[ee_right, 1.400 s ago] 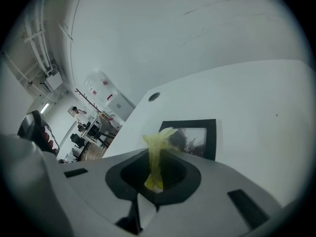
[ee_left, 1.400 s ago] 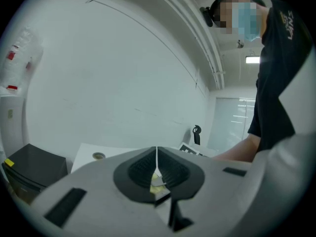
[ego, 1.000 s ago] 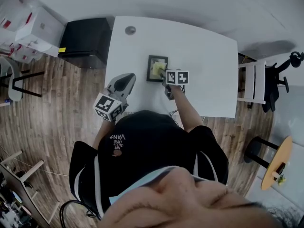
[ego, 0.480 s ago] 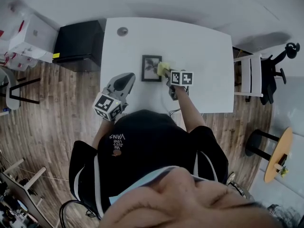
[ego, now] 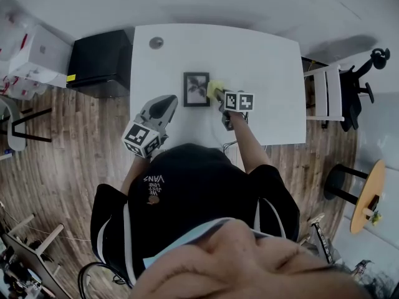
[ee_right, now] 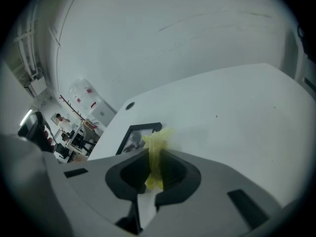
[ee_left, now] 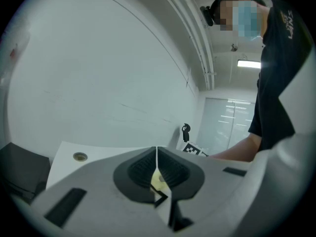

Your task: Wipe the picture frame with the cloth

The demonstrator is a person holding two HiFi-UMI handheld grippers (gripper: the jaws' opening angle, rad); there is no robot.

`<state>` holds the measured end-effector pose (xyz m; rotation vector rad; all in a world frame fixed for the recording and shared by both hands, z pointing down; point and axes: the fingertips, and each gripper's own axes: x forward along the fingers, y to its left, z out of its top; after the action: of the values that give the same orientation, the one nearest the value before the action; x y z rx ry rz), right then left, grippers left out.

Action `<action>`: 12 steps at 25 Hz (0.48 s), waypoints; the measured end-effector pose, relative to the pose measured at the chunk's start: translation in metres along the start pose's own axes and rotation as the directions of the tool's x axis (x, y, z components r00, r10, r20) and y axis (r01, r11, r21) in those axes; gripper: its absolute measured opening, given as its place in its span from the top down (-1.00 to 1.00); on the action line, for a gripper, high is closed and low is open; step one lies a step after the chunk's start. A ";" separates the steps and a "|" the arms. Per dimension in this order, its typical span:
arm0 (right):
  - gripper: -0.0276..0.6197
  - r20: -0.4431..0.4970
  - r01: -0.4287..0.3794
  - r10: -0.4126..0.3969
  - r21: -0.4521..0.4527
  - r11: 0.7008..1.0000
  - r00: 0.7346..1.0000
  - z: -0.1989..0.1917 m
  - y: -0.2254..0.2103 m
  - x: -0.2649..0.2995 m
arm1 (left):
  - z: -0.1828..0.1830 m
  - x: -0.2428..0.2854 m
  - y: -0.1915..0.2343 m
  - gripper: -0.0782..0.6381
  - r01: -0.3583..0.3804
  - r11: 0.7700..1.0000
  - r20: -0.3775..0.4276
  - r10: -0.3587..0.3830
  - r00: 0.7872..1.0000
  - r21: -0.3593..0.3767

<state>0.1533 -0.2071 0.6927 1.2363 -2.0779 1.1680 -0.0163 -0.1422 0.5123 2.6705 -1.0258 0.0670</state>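
Note:
A dark picture frame [ego: 196, 89] lies flat in the middle of the white table [ego: 268, 61]. In the right gripper view the frame [ee_right: 136, 135] shows just left of the jaws. My right gripper [ego: 221, 99] is shut on a yellow cloth [ego: 214, 90], which rests at the frame's right edge. The cloth [ee_right: 156, 141] sticks up bunched between the right gripper's [ee_right: 154, 156] jaws. My left gripper [ego: 161, 108] hangs over the table's near left edge, away from the frame. Its jaws [ee_left: 157, 154] are shut with nothing in them, pointing at the wall.
A round grommet [ego: 156, 42] sits in the table's far left corner. A black cabinet [ego: 100, 58] stands left of the table, with white boxes [ego: 31, 55] beyond it. A white chair [ego: 325, 101] is at the table's right, a stool [ego: 340, 182] and small round table [ego: 368, 204] further right.
The cloth has slid rightward from the middle of the frame to its right edge, carried by the right gripper. The left gripper has stayed where it was.

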 end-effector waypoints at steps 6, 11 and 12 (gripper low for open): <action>0.79 0.017 -0.054 0.054 -0.020 0.998 0.998 0.007 0.026 0.003 | 0.000 -0.007 0.003 0.73 -0.015 1.000 0.000 0.015 1.000 -0.006; 0.79 -0.008 -0.109 0.109 -0.039 0.993 0.994 0.003 0.053 0.018 | -0.001 -0.016 0.008 0.73 -0.036 0.999 0.005 0.036 0.999 -0.007; 0.79 -0.014 -0.122 0.121 -0.040 0.992 0.993 0.001 0.059 0.020 | -0.001 -0.019 0.009 0.73 -0.042 0.999 0.005 0.042 0.999 -0.007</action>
<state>0.0919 -0.2040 0.6807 1.0953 -2.1838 1.1760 -0.0362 -0.1361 0.5123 2.6445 -1.0827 0.0645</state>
